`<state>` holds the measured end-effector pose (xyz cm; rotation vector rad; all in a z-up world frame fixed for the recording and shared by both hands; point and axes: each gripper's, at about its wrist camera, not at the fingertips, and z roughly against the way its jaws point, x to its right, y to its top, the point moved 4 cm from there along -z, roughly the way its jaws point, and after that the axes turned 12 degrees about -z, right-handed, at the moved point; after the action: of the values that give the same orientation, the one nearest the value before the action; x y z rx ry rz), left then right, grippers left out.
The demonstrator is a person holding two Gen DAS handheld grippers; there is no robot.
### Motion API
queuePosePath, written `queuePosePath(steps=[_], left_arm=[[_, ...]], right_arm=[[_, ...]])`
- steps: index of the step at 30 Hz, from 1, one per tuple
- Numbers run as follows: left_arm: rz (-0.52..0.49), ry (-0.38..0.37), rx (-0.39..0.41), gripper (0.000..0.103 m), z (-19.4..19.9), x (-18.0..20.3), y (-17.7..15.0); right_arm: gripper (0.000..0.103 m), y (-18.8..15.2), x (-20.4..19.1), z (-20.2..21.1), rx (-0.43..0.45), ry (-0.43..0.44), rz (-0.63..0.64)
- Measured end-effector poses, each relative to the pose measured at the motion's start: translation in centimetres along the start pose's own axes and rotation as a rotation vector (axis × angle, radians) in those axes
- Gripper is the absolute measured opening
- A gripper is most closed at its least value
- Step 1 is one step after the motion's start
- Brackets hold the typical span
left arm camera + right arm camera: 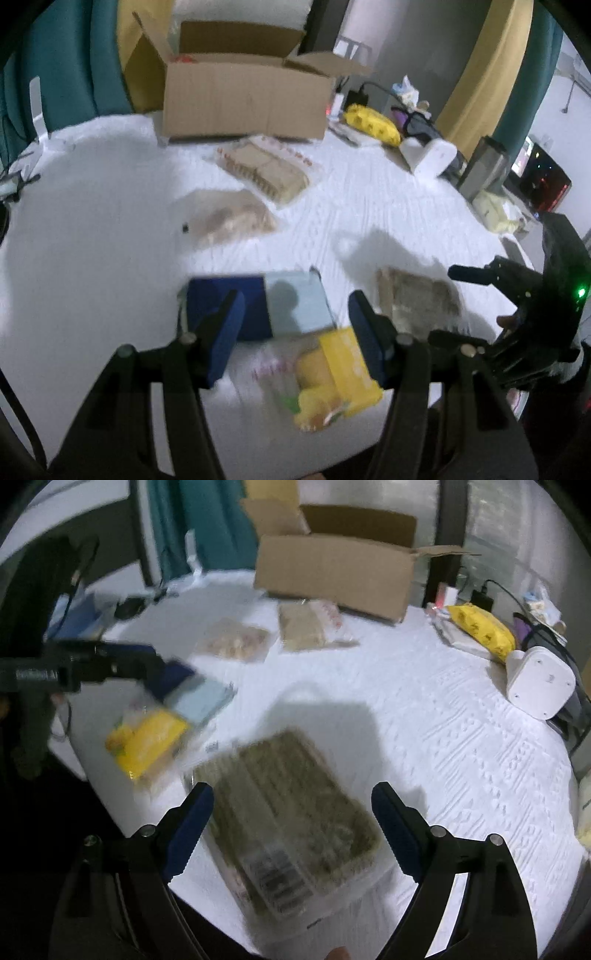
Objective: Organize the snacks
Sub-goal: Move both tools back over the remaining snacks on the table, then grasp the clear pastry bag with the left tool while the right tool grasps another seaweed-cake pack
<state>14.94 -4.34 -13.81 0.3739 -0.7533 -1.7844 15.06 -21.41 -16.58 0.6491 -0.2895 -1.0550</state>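
Both grippers hang over the near edge of the white quilted surface [424, 709]. The left gripper [295, 332] has its jaws parted with nothing gripped, poised above a yellow snack pack [332, 376] and a blue-and-pale packet [258, 306] lying touching each other by the near edge. The right gripper [291, 823] has its jaws spread wide, straddling a clear-wrapped pack of greenish-brown sticks [288, 819] at the near edge without pressing on it. Toward the middle lie a clear bag of pale biscuits [232, 218] and a pack of tan wafers [269, 170], the wafers just in front of the open cardboard box [247, 96] at the far edge. A yellow bag [480, 627] and a white device [539, 683] rest along the right edge.
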Motion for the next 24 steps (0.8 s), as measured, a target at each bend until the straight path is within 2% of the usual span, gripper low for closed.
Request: queuePosePath(steps=[1, 3, 4, 6, 8, 13, 16, 18, 24], left_arm=[[0.000, 0.000, -0.016, 0.060, -0.2, 0.2, -0.3], [0.014, -0.013, -0.049, 0.061, -0.6, 0.2, -1.2], [0.026, -0.019, -0.060, 0.061, -0.8, 0.2, -1.5], [0.041, -0.015, -0.073, 0.076, -0.9, 0.2, -1.9], [0.056, -0.009, -0.081, 0.077, -1.0, 0.1, -2.1], [0.074, 0.023, -0.086, 0.078, -1.3, -0.2, -1.5], [0.067, 0.046, -0.082, 0.078, -1.4, -0.7, -0.5], [0.052, 0.067, -0.087, 0.078, -1.6, -1.2, 0.3], [0.039, 0.114, -0.090, 0.078, -2.9, -4.1, 2.7]], right_arm=[[0.090, -0.4, -0.3, -0.3, -0.015, 0.002, 0.031], [0.098, -1.1, -1.1, -0.6, -0.016, 0.020, 0.089], [0.099, -1.2, -1.4, -0.9, -0.012, 0.014, 0.115], [0.100, -1.3, -1.9, -1.5, 0.005, -0.013, 0.162], [0.100, -0.8, -1.6, -2.5, 0.003, -0.042, 0.170], [0.101, 1.4, 1.2, -4.6, -0.058, -0.005, -0.001], [0.098, 2.4, 2.5, -4.5, -0.066, 0.019, -0.082], [0.091, 2.8, 2.9, -4.4, -0.054, 0.038, -0.099], [0.086, 4.4, 4.1, -4.7, -0.039, 0.072, -0.159]])
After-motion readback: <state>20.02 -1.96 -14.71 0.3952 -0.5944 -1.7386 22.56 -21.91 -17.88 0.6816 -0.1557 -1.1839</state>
